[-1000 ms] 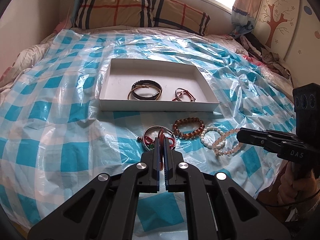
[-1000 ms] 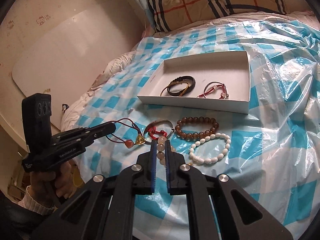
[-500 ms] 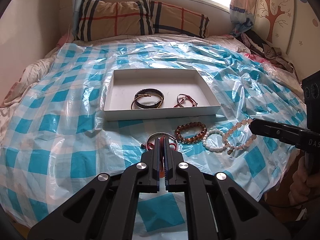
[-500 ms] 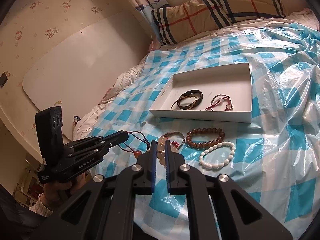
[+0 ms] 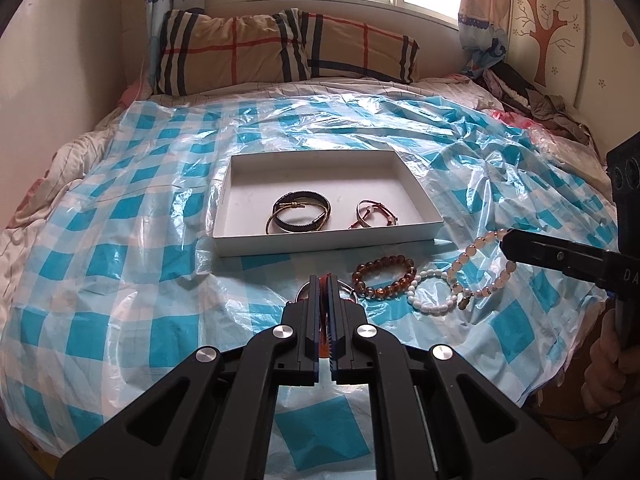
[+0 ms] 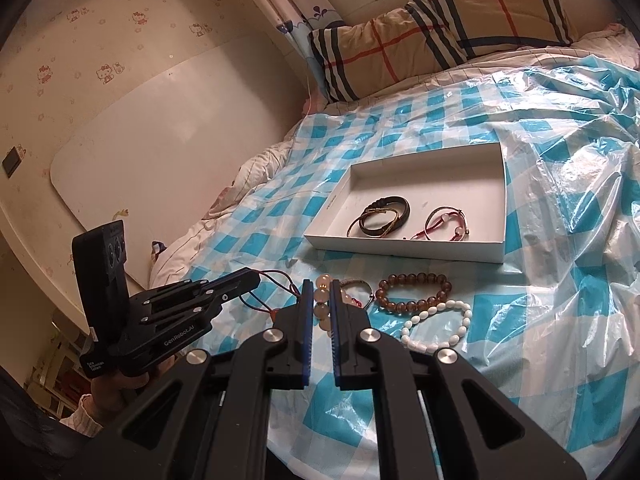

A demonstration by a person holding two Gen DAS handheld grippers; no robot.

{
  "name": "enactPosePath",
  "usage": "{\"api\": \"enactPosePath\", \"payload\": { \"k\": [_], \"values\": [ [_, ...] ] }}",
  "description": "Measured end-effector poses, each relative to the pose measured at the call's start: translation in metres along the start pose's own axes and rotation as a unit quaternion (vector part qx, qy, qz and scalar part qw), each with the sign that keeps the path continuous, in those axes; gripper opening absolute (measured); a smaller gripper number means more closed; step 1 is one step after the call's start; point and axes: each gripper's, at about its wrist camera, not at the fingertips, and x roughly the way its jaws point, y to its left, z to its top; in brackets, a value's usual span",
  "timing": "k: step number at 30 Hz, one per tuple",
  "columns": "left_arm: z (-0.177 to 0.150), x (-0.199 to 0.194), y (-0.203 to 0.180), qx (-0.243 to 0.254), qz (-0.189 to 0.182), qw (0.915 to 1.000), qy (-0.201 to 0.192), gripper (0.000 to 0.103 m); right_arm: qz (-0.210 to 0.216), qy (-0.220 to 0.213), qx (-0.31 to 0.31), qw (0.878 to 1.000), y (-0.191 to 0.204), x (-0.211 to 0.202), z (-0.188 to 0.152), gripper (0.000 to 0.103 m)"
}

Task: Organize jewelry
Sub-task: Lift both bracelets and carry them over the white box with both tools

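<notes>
Since the earlier frames, both grippers are lifting their catch off the bed: the left gripper (image 5: 324, 280) is pinching a red cord necklace (image 6: 276, 286), and the right gripper (image 6: 320, 292) is pinching a pale pink bead bracelet (image 5: 480, 268), which is now hanging in the air. Near them, an amber bead bracelet (image 5: 384, 280), a white bead bracelet (image 5: 432, 294) and a metal bangle (image 6: 358, 290) are still waiting on the blue checked plastic sheet (image 5: 120, 280). Further away, the white box (image 5: 320, 246) is already keeping a black bracelet (image 5: 302, 218) and a red cord bracelet (image 5: 374, 218), with much free floor behind them, so I judge the task roughly one third done, and only the low front wall is needing care.
</notes>
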Motion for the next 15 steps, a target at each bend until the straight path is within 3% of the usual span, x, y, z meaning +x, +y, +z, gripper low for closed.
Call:
{"api": "enactPosePath", "payload": {
  "k": [15],
  "values": [
    [0.011, 0.006, -0.004, 0.0, -0.002, 1.0, -0.007, 0.003, 0.0, -0.011, -0.002, 1.0, -0.005, 0.004, 0.013, 0.009]
  ]
}}
